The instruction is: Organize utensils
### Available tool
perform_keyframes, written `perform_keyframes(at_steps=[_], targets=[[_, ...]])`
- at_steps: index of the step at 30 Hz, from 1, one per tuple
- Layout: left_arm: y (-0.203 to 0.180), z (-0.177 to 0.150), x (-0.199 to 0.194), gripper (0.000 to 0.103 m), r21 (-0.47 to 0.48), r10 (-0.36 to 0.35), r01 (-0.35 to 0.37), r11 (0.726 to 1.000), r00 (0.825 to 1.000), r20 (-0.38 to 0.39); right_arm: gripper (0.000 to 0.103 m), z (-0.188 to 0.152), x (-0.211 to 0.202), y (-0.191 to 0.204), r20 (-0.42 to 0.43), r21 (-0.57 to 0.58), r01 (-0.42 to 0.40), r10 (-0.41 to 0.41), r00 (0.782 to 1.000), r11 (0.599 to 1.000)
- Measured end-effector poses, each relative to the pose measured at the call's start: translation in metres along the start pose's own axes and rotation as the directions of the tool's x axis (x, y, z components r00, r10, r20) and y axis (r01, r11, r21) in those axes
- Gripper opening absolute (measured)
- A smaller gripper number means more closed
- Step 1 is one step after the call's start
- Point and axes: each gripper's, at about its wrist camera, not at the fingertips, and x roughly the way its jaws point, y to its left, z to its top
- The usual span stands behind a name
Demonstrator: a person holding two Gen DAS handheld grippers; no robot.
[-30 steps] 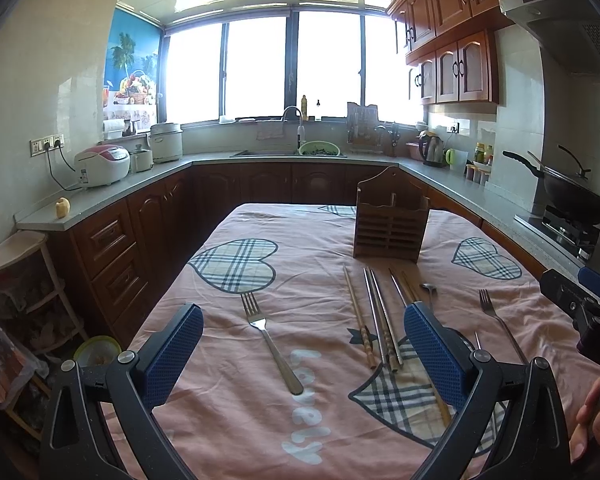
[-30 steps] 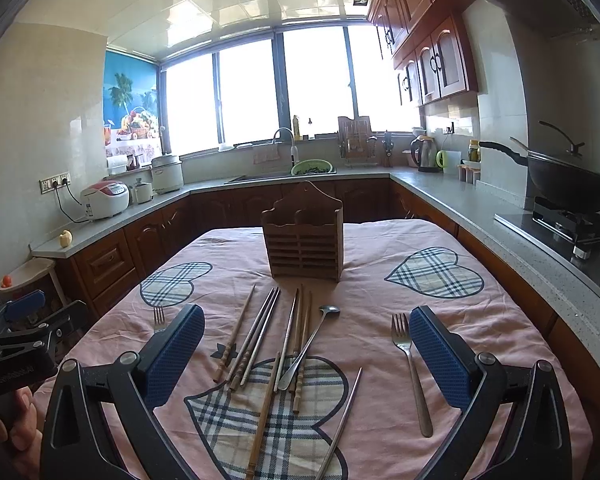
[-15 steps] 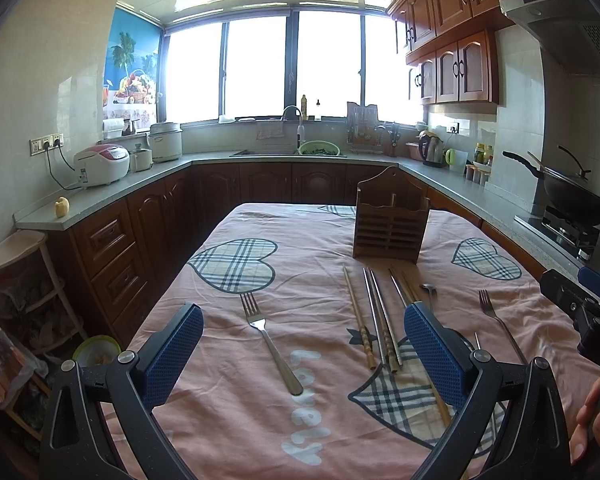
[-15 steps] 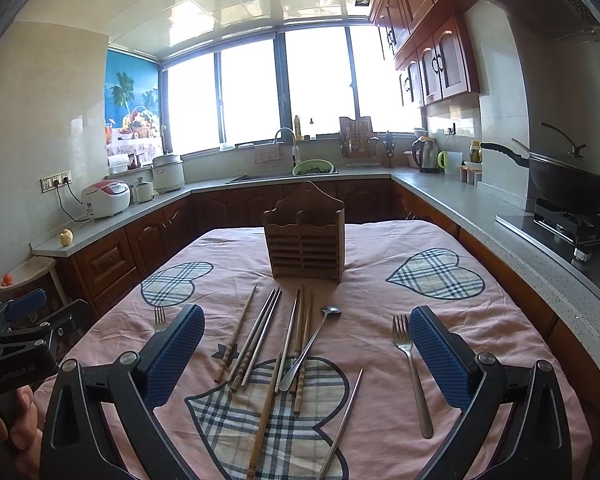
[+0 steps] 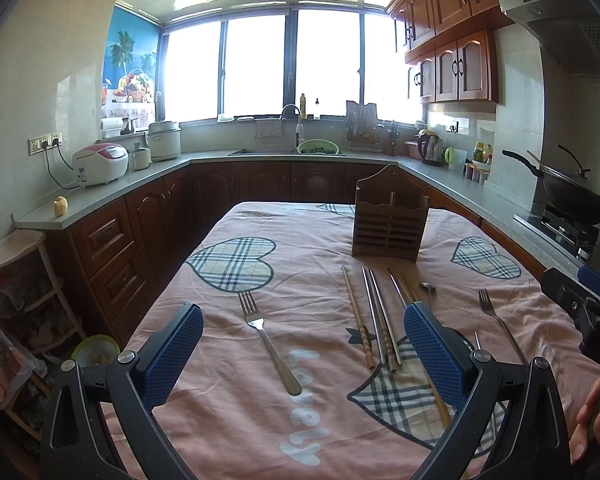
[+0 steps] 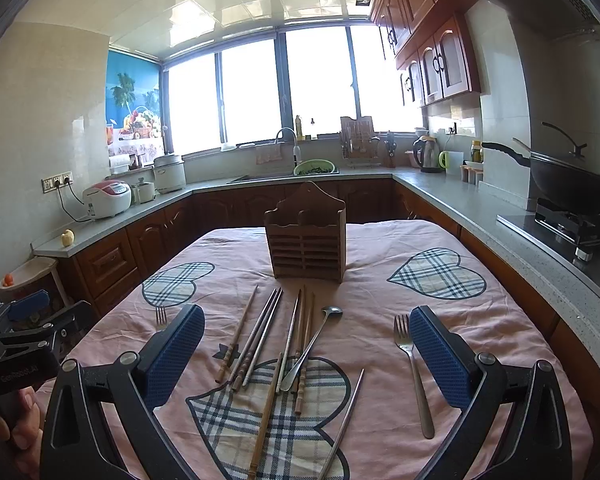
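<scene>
Nothing's picked up yet, so you're starting from scratch. Your left gripper and right gripper both hover over the near edge of the pink heart-print cloth-covered table, fingers spread wide and empty.

The slatted brown wooden utensil holder stands upright toward the far edge, around the middle. In front of it sits a loose fan of wooden and metal chopsticks, with a slim metal spoon lying across a few of them. 1 steel fork lies just beside your right fingers, and another steel fork lies between the left fingers, well apart from the pile.

I'd go for the forks first since they're isolated. Come straight down over the handle, fingers straddling it crosswise, and close low against the cloth, because thin metal tends to slip. Leave the tangled chopsticks for later, and lift the spoon off before pulling any from underneath.
</scene>
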Motion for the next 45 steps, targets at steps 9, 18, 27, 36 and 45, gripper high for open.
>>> perform_keyframes(at_steps=[9, 18, 27, 36, 45], targets=[[0.001, 0.000, 0.014, 0.102, 0.000, -0.003, 0.003, 1.000, 0.999, -0.032, 0.103, -0.002, 0.005, 0.000, -0.014, 0.001, 0.005, -0.005, 1.000, 1.000], [0.010, 0.013, 0.050, 0.102, -0.017, -0.012, 0.010, 1.000, 0.993, -0.115, 0.103, -0.001, 0.030, -0.004, -0.069, 0.005, -0.001, 0.001, 0.998, 1.000], [0.010, 0.031, 0.091, 0.101, -0.012, -0.011, 0.009, 1.000, 0.980, -0.197, 0.102, 0.002, 0.067, -0.012, -0.150, 0.038, -0.025, 0.031, 0.988, 0.999], [0.007, 0.058, 0.143, 0.096, -0.010, -0.017, 0.015, 1.000, 0.963, -0.270, 0.075, 0.005, 0.125, -0.024, -0.276, 0.088, -0.028, 0.051, 0.960, 0.996], [-0.007, 0.077, 0.205, 0.086, 0.000, -0.050, 0.053, 0.999, 0.928, -0.370, 0.049, -0.006, 0.177, -0.036, -0.403, 0.176, -0.031, 0.100, 0.910, 0.984]])
